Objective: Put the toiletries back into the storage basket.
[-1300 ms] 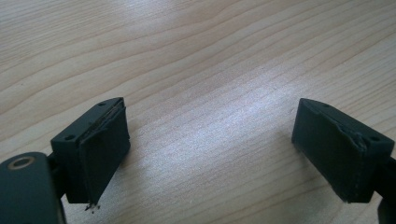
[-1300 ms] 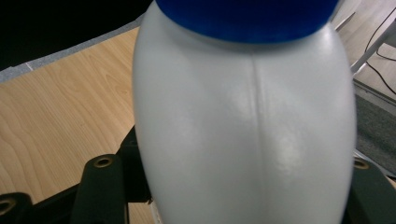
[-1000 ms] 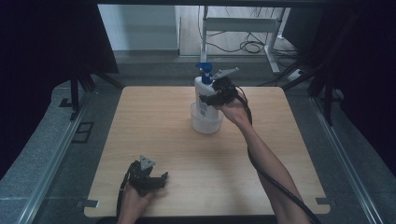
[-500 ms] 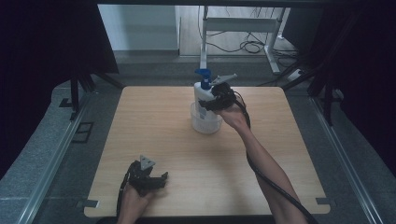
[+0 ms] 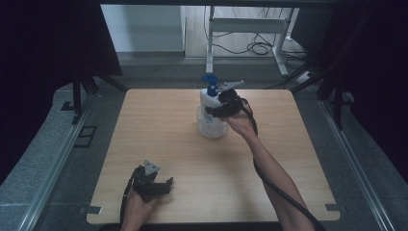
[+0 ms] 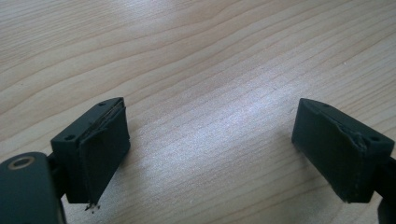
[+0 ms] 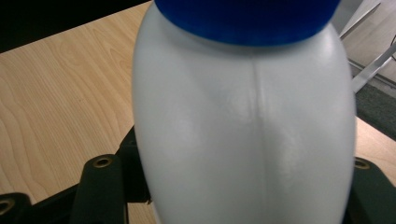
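Evidently the right gripper [image 5: 217,110] clasps the white pump bottle [image 5: 210,103] by its body, standing in a clear cup [image 5: 210,127] toward the table's [image 5: 159,130] far edge; lifting it straight out seems next, while the left gripper [image 5: 155,184] rests gaping near the front edge

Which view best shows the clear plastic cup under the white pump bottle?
The high view: the clear plastic cup stands mid-table with the white blue-topped pump bottle in it, the right gripper at the bottle. The right gripper view has the bottle's body close up.
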Tool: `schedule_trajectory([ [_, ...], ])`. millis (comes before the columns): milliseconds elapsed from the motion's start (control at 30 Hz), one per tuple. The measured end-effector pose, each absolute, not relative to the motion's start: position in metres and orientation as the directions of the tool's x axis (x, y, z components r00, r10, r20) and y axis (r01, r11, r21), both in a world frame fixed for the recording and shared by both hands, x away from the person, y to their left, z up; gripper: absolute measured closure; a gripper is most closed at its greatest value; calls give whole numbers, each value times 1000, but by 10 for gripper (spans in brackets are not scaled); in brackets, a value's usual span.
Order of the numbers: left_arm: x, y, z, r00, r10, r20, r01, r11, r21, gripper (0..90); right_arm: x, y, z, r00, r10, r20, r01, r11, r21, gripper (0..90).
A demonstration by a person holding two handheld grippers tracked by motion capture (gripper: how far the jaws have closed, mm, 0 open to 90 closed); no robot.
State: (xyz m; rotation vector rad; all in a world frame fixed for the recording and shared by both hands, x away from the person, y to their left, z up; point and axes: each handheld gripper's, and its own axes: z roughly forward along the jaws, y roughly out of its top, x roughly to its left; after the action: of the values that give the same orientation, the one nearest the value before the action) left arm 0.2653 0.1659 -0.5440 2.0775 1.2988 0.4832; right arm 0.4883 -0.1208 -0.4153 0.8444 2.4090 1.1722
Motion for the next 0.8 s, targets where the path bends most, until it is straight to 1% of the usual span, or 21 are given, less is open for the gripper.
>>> schedule_trajectory([
  [200,265,166,-544,446,895,-24,661,-312,682,108,489,-124,-422,-769,639,-5,375,457,807,376],
  [633,265,166,-544,446,895,-24,661,-312,682,108,487,-125,-421,-777,630,-13,365,466,806,364],
  [800,265,166,-544,446,895,-23,663,-313,681,108,486,-125,-417,-780,626,-13,361,467,807,301],
])
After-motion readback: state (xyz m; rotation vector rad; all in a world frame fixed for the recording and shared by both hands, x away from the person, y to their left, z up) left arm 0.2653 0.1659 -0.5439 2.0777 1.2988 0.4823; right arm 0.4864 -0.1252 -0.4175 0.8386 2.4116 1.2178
